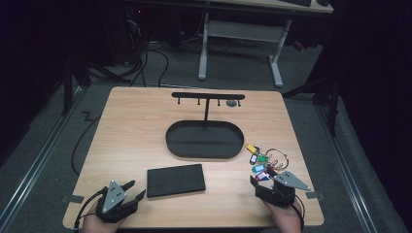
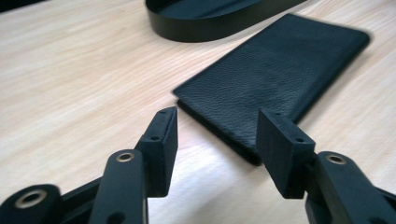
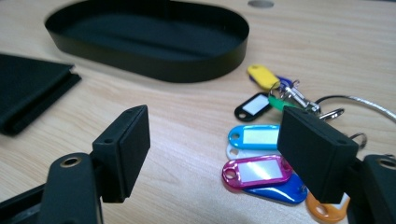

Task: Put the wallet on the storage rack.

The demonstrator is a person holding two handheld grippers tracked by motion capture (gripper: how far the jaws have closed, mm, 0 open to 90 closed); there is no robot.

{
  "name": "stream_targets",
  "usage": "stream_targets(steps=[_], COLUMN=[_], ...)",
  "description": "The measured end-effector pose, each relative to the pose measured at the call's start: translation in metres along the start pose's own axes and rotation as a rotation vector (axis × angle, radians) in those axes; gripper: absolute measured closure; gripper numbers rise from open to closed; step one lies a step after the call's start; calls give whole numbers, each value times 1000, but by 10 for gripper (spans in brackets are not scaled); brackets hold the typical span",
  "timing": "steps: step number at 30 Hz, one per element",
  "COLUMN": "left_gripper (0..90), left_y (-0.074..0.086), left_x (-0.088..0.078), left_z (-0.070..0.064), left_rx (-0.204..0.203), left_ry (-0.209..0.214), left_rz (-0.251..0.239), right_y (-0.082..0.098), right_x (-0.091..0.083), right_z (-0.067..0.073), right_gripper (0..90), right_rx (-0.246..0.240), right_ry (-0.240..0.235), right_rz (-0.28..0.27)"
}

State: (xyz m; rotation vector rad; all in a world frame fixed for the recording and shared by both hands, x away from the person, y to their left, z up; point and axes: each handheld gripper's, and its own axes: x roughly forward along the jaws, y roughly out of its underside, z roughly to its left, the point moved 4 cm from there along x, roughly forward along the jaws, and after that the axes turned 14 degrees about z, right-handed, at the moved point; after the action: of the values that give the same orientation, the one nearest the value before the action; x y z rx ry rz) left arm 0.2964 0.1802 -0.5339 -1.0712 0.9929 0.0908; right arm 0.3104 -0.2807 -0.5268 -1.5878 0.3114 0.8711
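I am holding both grippers low near my edge of the worktop (image 1: pixel 121 126), and I judge that the step in hand is the approach: nothing is grasped yet. The left gripper (image 2: pixel 217 140) is standing with its fingers (image 2: pixel 161 140) apart and empty, and the black wallet (image 2: pixel 275 74) is lying flat just ahead of them, its near corner reaching almost between the tips. The right gripper (image 3: pixel 219 154) is also spread wide and holding nothing; the bunch of keys with coloured tags (image 3: pixel 261 140) is lying just ahead of its fingers (image 3: pixel 123 149), toward the right one, with the pink tag closest.

For the next move I am thinking of the right side first: I need to shift the fingers a little toward the tags, lower them, and close on the pink and blue tags or on the ring. The wallet is thin and flat, so the left fingers must catch its edge.

The high view is showing me what the gripper views are missing: the stand with a hook bar (image 1: pixel 208 96) rising behind the oval black tray (image 1: pixel 172 143), well beyond both grippers. The right gripper view is giving me each separate tag and the wire loop (image 3: pixel 369 105). The left gripper view is showing the grained surface of the wallet.
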Motion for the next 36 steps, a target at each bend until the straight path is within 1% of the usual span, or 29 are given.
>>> stream_targets(steps=[1, 3, 6, 8, 10, 11, 12, 14, 15, 16, 17, 18, 19, 20, 22, 24, 27, 30, 31, 36], left_gripper=[481, 477, 483, 503, 549, 581, 619, 666, 693, 719, 747, 780, 794, 811, 847, 872, 890, 898, 898, 896], left_y=[0, 1, 0, 1, 3, 4, 5, 6, 7, 8, 8, 10, 10, 11, 10, 10, 9, 8, 7, 8], left_x=[1, 3, 5, 8, 8, 6, 5, 4, 5, 6, 6, 7, 8, 9, 12, 15, 19, 20, 20, 21], left_z=[1, 3, 4, 4, 2, 1, 1, 2, 2, 2, 2, 3, 3, 3, 2, 0, -4, -6, -10, -14], left_rx=[-5, -36, -37, -34, -21, -17, -19, -33, -42, -50, -50, -60, -61, -64, -69, -55, -27, -21, -3, 17], left_ry=[-4, -6, -20, -33, -35, -40, -35, -22, -12, -3, -3, 13, 17, 14, 10, 13, 3, 6, 8, 9], left_rz=[10, 26, 39, 60, 71, 72, 72, 75, 78, 87, 87, 97, 103, 109, 114, 125, 148, 150, 152, 164], right_y=[1, 3, 7, 9, 8, 7, 4, 1, 0, -1, -2, -2, -2, -2, -3, -4, -4, -3, -2, -2], right_x=[3, 6, 4, 2, -1, -3, -6, -10, -11, -11, -10, -8, -6, -5, -3, -2, -1, -2, -3, -4], right_z=[0, -2, -5, -8, -11, -13, -14, -13, -13, -12, -12, -10, -10, -9, -8, -6, -6, -7, -8, -10], right_gripper=[259, 261, 270, 278, 279, 280, 281, 281, 281, 281, 282, 287, 287, 287, 287, 287, 284, 281, 281, 281], right_rx=[-6, -16, -22, -23, -10, -1, 3, 6, 3, 5, -4, -22, -37, -45, -52, -62, -73, -57, -54, -43], right_ry=[3, 13, 10, 7, -1, -5, -5, -5, -5, -6, -7, -3, 1, 5, 1, -2, -9, -17, -17, -19], right_rz=[12, 23, 17, 9, -11, -30, -75, -111, -119, -125, -119, -104, -94, -83, -82, -79, -66, -62, -65, -64])
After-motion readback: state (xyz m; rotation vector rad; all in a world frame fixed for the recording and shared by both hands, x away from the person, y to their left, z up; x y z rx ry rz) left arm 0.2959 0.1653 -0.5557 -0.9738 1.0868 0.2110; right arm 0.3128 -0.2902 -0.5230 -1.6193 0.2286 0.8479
